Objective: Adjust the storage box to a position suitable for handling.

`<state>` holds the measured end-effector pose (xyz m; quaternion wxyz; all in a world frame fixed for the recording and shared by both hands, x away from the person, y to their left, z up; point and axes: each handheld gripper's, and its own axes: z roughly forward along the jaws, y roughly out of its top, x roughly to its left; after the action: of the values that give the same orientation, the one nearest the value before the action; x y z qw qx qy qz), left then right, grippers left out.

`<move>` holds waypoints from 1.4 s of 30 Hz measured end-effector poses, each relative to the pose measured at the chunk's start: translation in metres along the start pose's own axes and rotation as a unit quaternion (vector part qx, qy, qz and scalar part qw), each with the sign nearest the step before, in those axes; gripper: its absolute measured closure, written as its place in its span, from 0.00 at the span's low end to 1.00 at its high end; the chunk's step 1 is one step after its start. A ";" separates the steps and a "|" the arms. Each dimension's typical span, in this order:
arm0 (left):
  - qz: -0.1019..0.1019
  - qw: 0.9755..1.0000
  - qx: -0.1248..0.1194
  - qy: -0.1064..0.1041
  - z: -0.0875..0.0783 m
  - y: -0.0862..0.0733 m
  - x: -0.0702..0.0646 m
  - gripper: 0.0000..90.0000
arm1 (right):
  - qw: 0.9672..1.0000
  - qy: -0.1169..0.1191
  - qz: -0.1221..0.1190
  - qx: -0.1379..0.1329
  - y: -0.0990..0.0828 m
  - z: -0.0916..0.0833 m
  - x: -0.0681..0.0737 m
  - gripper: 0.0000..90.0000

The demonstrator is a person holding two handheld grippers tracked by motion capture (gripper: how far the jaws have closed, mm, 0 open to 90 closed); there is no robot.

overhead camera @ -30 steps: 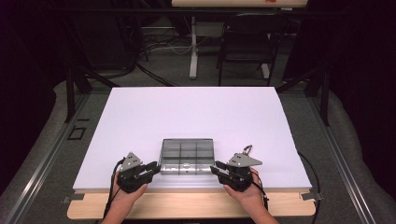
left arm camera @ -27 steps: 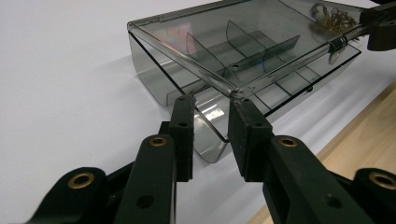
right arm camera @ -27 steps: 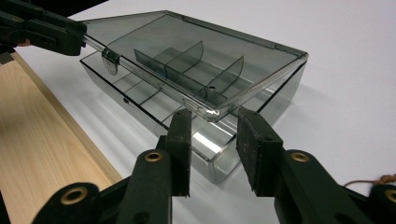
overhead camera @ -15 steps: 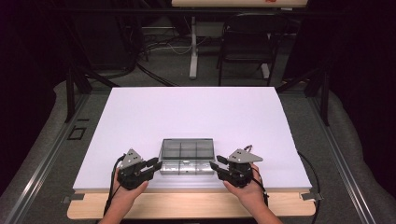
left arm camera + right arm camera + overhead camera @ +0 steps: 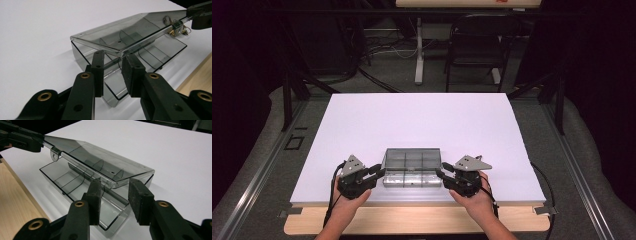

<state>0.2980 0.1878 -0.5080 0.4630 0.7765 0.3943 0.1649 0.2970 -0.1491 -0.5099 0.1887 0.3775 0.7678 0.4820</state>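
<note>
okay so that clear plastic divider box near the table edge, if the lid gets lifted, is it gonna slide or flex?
The clear plastic box looks empty and thin-walled, so it is probably light and may slide on the smooth white table. Its half-raised lid looks stiff rather than floppy, though glossy and likely slippery. One hand-held gripper at each end should steady it.

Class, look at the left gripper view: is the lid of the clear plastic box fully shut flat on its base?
No: the lid is tilted up at its front edge, leaving a gap above the base through which the dividers show.

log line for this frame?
object: clear compartment box, lid part-raised | left gripper: at box's left end | right gripper: at right end | surface: white table
</note>
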 end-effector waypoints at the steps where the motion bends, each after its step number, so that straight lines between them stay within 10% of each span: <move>1: -0.001 1.000 -0.004 0.000 0.000 0.002 0.001 0.81 | 1.000 0.000 0.002 -0.003 0.002 0.001 -0.001 0.71; 42: -0.030 0.999 -0.031 -0.008 0.013 0.038 0.024 0.82 | 1.000 -0.001 0.028 -0.006 0.046 0.014 -0.025 0.75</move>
<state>0.3388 0.1885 -0.4848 0.4944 0.7510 0.4085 0.1572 0.3406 -0.1485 -0.4778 0.1783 0.3983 0.7540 0.4910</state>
